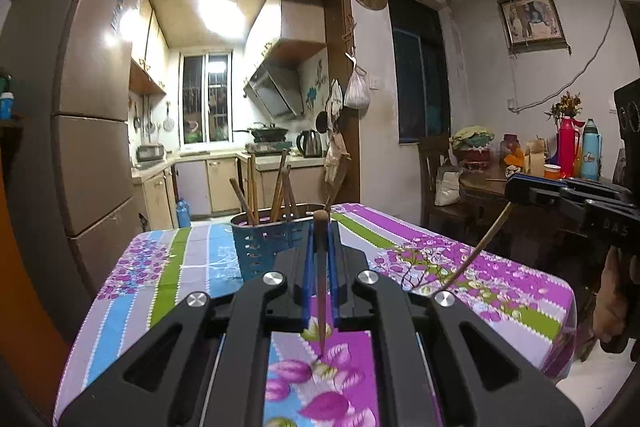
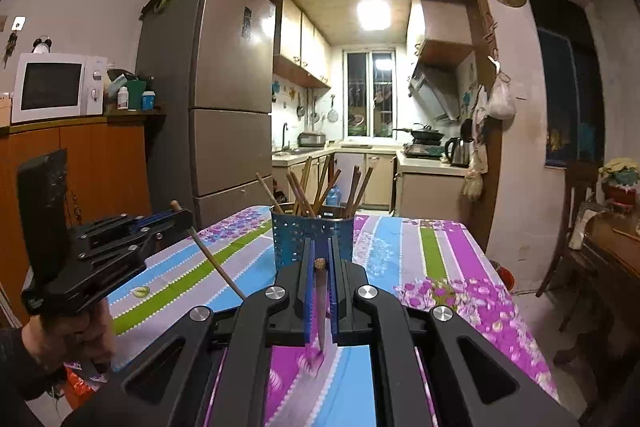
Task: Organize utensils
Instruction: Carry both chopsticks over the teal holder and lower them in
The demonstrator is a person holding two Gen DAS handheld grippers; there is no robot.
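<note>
Embossed "DAS" readable on right hand-held gripper (image 1: 516,193) body.

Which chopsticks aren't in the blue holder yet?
Two: one pinched in the left claw, the chopstick, and one in the right claw, the other chopstick. The rest stand inside the blue holder on the table.

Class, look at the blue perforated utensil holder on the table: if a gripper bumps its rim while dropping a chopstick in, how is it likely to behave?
The blue utensil holder looks thin-walled and perforated, so probably light and easy to shove. It stands tall and narrow with chopsticks leaning above its rim, so it may tip. On the tablecloth it might slide rather than grip.
</note>
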